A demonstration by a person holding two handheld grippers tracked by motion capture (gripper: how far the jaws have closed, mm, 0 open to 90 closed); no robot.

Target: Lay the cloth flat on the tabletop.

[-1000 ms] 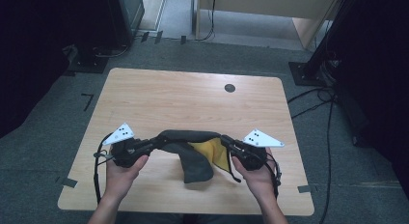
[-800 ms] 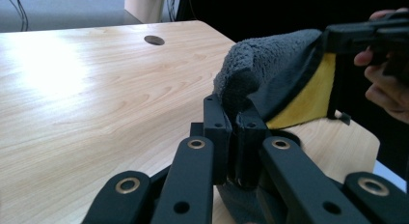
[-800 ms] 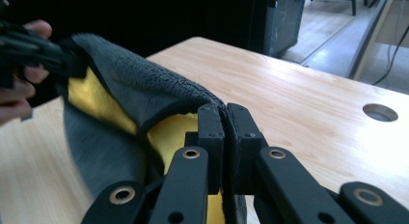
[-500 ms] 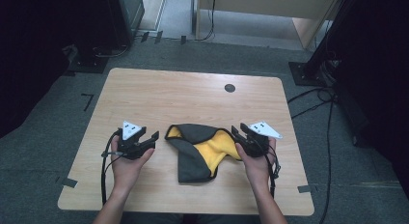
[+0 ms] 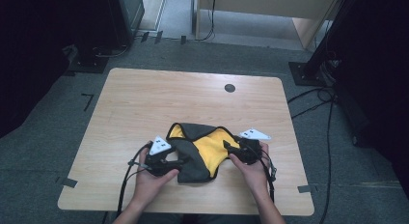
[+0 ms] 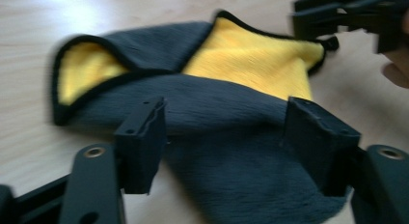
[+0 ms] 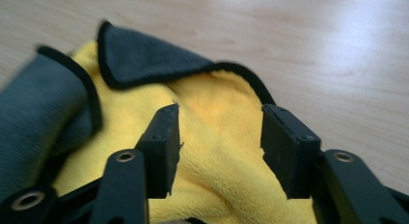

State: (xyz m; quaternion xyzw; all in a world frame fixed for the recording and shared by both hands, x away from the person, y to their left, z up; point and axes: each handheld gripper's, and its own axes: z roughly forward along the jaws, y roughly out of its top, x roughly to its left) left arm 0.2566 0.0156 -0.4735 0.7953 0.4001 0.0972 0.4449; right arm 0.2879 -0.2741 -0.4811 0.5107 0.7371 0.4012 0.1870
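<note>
A crumpled cloth (image 5: 200,149), dark grey outside and yellow inside with black trim, lies on the wooden table (image 5: 144,103) near its front edge. My left gripper (image 5: 182,162) sits at the cloth's left side. Its jaws have just been opening and stand apart over the grey fold (image 6: 231,151), pads (image 6: 144,132) off the fabric. My right gripper (image 5: 229,147) is at the cloth's right side. Its jaws have also just been opening, and they straddle the yellow pile (image 7: 212,103) without pressing on it. The right gripper (image 6: 347,14) also shows at the top right of the left gripper view.
A small black round cap (image 5: 230,88) is set in the table near its far edge. Dark stand bases (image 5: 308,72) and cables (image 5: 328,103) lie on the grey floor to the right. A cable (image 5: 126,180) trails from the left gripper.
A second ago both grippers held the cloth stretched between them. They have let go and opened. The cloth now lies bunched on the table, and both hands have sunk to its sides.
</note>
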